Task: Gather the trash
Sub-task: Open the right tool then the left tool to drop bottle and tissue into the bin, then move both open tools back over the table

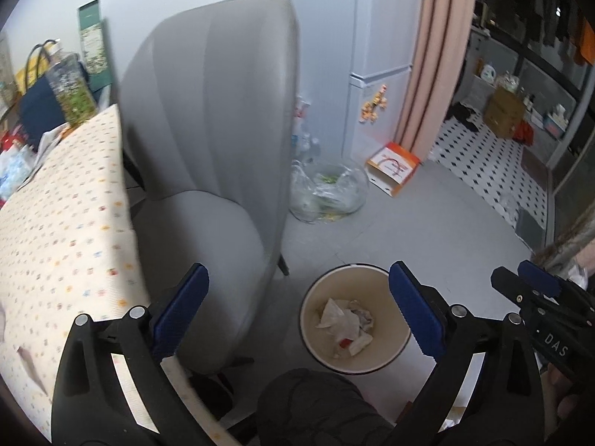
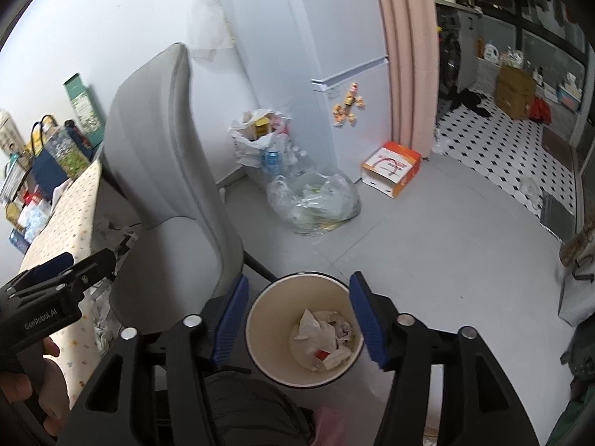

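A cream waste bin (image 1: 316,297) stands on the grey floor beside the chair, holding crumpled white paper (image 1: 344,317) and a scrap with red on it. My left gripper (image 1: 297,270) hovers above it and to the left, jaws wide open with nothing between the blue pads (image 1: 180,308). My right gripper (image 2: 299,277) is also open and empty, directly above the bin (image 2: 266,319), whose paper (image 2: 321,332) shows between its fingers. Each gripper appears in the other's view: the right gripper (image 1: 511,269) at the right edge, the left gripper (image 2: 91,260) at the left edge.
A grey chair (image 1: 208,141) stands left of the bin, against a table with a dotted cloth (image 1: 63,223). A clear plastic bag (image 2: 316,200) of rubbish, a white bag (image 2: 256,133) and an orange box (image 2: 392,167) sit by the fridge (image 2: 334,37). A person's knee (image 1: 316,405) is below the grippers.
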